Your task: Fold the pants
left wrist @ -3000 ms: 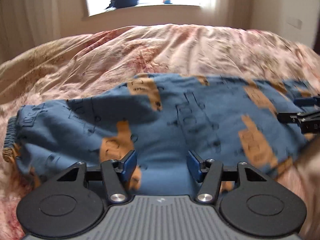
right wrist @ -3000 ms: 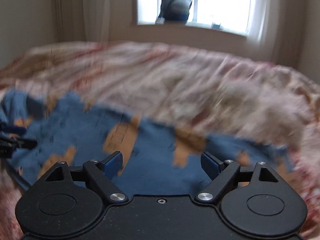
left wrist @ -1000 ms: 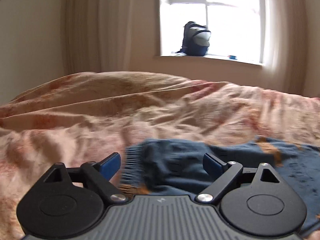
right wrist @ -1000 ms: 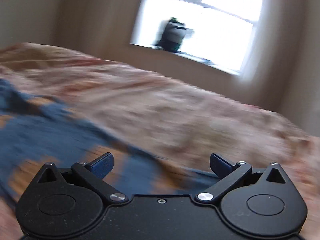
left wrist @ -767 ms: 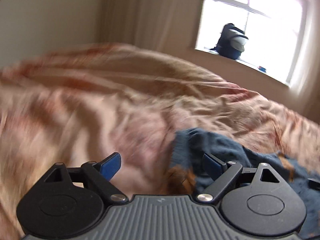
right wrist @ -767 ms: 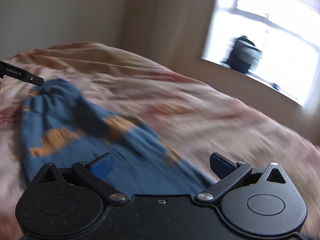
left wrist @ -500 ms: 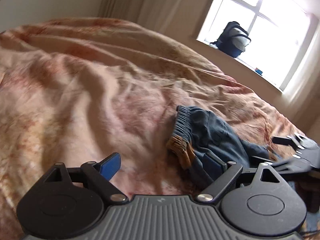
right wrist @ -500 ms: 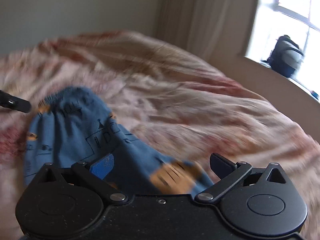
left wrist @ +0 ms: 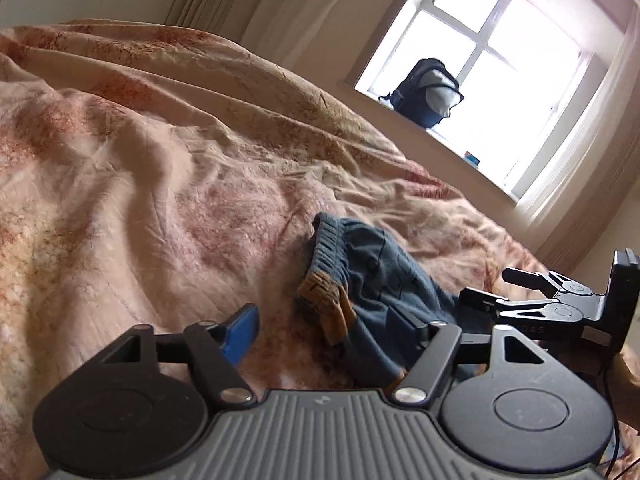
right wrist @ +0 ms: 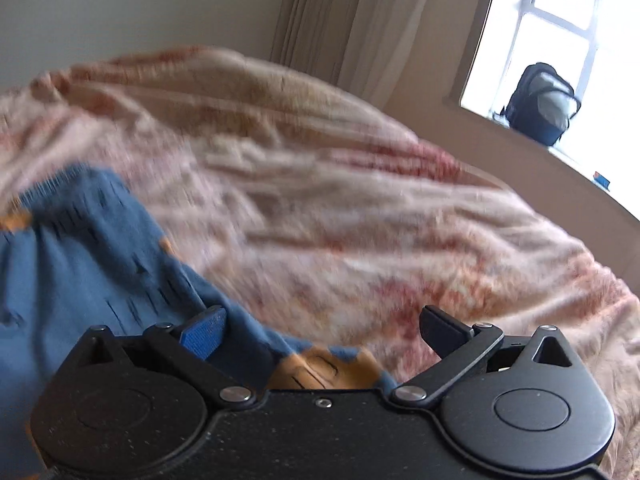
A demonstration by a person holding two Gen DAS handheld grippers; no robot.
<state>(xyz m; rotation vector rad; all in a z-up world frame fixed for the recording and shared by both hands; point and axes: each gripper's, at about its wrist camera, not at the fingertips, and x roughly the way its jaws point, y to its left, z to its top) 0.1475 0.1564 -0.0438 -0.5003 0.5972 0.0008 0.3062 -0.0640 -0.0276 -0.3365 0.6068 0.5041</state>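
Note:
The blue pants point(left wrist: 380, 276) with orange patches lie bunched on the bed, their ribbed waistband end turned towards me in the left wrist view. My left gripper point(left wrist: 328, 328) straddles the orange-trimmed corner of that end. Its jaws are closing: the left pad point(left wrist: 240, 330) is still clear of the cloth and the right finger is sunk in the folds. My right gripper point(left wrist: 486, 283) reaches in from the right over the blue cloth. In the right wrist view the right gripper point(right wrist: 324, 332) stands open, with the pants' point(right wrist: 80, 260) edge and an orange patch between its fingers.
A rumpled pink and beige floral bedcover point(left wrist: 140, 168) spreads to the left and behind the pants. Beyond the bed are a window sill with a dark backpack point(left wrist: 428, 96), a bright window and pale curtains point(right wrist: 340, 20).
Both views have swung left along the pants to the waistband end. The left jaws have narrowed around the waistband corner. The right gripper has come in close beside the left.

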